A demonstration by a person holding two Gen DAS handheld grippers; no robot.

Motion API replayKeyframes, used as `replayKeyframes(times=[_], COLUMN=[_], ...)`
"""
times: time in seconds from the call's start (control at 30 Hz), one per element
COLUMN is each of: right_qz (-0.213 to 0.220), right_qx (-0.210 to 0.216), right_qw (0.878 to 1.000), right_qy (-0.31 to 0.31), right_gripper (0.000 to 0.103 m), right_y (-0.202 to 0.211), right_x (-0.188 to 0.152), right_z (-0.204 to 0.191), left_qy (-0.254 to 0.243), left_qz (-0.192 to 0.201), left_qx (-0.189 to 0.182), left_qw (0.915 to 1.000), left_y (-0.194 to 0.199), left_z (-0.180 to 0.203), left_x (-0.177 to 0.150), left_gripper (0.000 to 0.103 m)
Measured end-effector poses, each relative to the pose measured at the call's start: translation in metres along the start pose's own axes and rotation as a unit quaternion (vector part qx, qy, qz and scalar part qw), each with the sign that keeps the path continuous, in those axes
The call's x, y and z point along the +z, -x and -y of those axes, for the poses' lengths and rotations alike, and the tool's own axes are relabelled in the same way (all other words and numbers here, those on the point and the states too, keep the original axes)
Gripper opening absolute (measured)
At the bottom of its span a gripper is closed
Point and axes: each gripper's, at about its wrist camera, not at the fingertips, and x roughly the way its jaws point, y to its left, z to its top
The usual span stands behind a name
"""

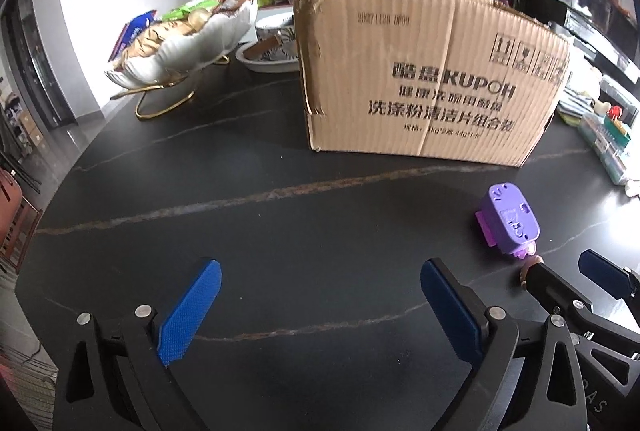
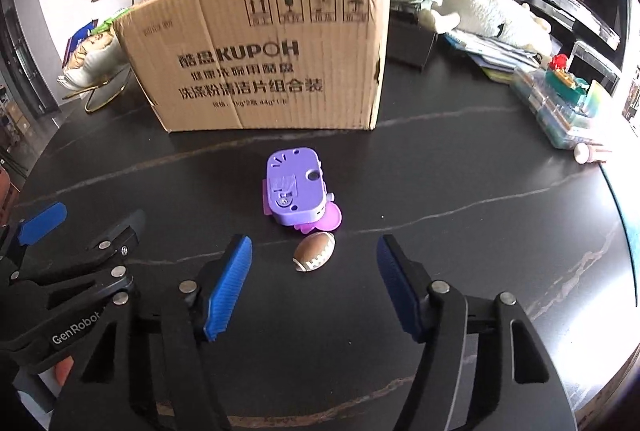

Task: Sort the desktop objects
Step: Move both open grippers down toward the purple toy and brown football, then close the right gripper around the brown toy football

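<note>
At the far left of the right wrist view the left gripper (image 2: 80,221) shows from the side, and in its own view it hangs low over the dark surface (image 1: 280,231) with its blue pads spread wide and nothing between them. Left of centre and toward the top of the frame stands the cardboard box (image 2: 260,63), its printed wall facing the cameras; its inside is hidden, so what it holds cannot be told. Below the box, at mid frame, the purple toy (image 2: 294,189) lies on the surface with a pink part poking out at its lower right. Just below that, touching or nearly touching the pink part, lies the small toy football (image 2: 315,251), its long axis tilted up to the right. The right gripper (image 2: 316,291) sits at the bottom centre, also spread wide and empty, with the football lying just ahead of the gap between its pads.

Judging by that line-up, the football looks the likelier pick, the box a likely bin. To do it well, the gripper should go forward until the pads flank the ball's fat middle, not its tapered ends, where it could squirt out. The toy sits so close that the closing pads could nudge it. At the right edge of the frame clutter (image 2: 560,103) crowds the surface.
</note>
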Motion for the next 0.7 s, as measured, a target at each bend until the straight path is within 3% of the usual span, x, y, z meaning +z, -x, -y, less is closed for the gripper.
replayKeyframes(times=[0.3,0.6,0.7], right_qz=[-0.015,-0.022,-0.026], right_qx=[0.001,0.002,0.006], right_qw=[1.0,1.0,1.0], right_qy=[0.006,0.005,0.006], right_gripper=[0.053,0.051,0.045], right_y=[-0.015,-0.024,-0.027], right_x=[0.0,-0.002,-0.003], right_z=[-0.002,0.001,-0.001], left_qy=[-0.009,-0.015,-0.02], left_qz=[-0.016,-0.025,-0.029], left_qx=[0.005,0.008,0.009], left_qw=[0.9998,0.9995,0.9993], left_y=[-0.016,-0.022,-0.026], left_z=[0.005,0.009,0.011], left_x=[0.0,-0.001,-0.002], left_gripper=[0.097,0.094,0.093])
